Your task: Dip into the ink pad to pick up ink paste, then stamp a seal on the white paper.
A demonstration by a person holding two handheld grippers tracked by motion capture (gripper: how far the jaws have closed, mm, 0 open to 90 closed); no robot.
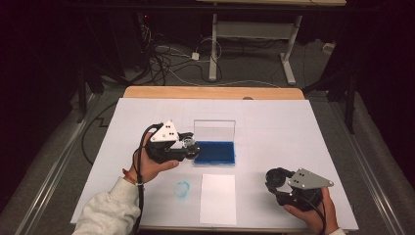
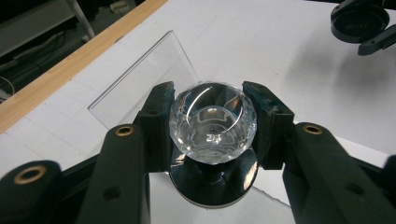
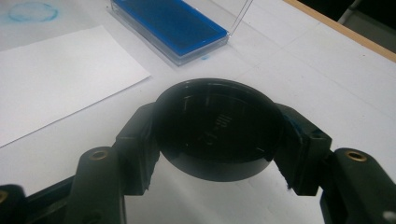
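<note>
1. Left tongs sit at the left end of the blue ink pad, the person's left hand wrapped around the body.
2. In the left gripper view those tongs are clamped on a faceted crystal stamp, one jaw pressing each side of the clear knob, with a dark round base below it.
3. The ink pad's clear lid stands upright at the tray's far edge.
4. Right tongs hover low over the near right part of the worktop, well apart from the pad.
5. The right gripper view has them clamped on a round black cap, jaws snug against its rim.
6. A white sheet of paper lies just in front of the ink pad.
7. A faint blue ring print marks the worktop just left of that sheet.
</note>
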